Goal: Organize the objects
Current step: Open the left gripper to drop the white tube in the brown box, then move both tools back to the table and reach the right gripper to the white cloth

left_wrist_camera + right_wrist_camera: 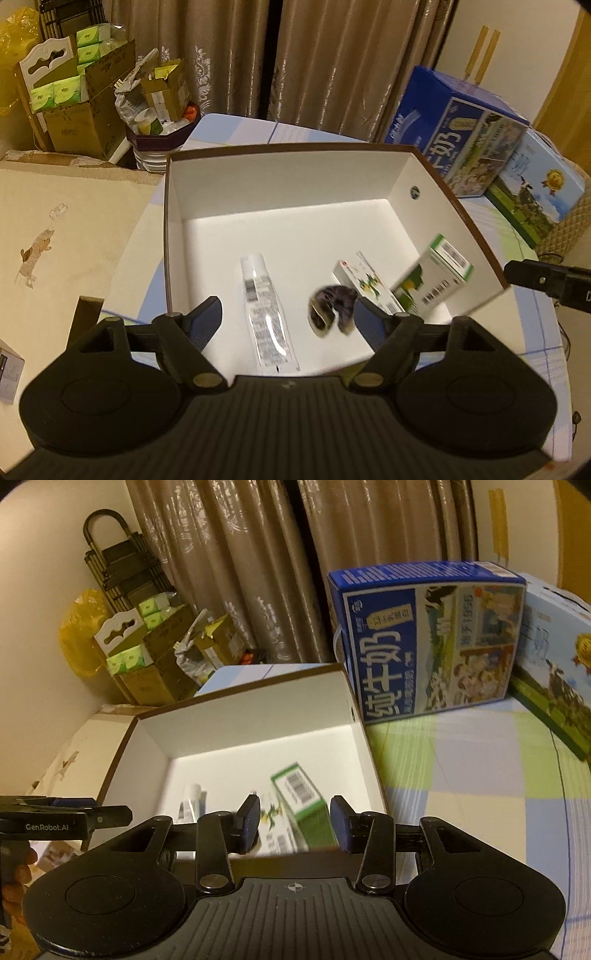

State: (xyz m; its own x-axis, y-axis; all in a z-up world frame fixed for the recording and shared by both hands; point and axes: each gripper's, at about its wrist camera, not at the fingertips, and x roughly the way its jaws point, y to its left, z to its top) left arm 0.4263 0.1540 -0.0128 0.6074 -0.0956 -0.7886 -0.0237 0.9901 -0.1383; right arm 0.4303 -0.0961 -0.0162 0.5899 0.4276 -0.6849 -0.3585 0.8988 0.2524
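Four items occupy the white box [173,221]: a tube [266,310], a dark blurred object [330,308], a flat carton [365,286] and a green carton [432,277], tilted and motion-blurred against the right wall. Both the left gripper [288,317] and the right gripper [293,821] stand with jaws apart, holding nothing. The green carton may topple onto its neighbour; readable text is limited to "GenRobot.AI" and "1956" on the blue milk case [432,638].

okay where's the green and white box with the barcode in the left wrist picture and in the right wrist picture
Left wrist view: green and white box, tilted, at the right inside the white bin.
Right wrist view: the same box, low centre, just beyond the open right gripper.
Shared landmark: blue milk carton.
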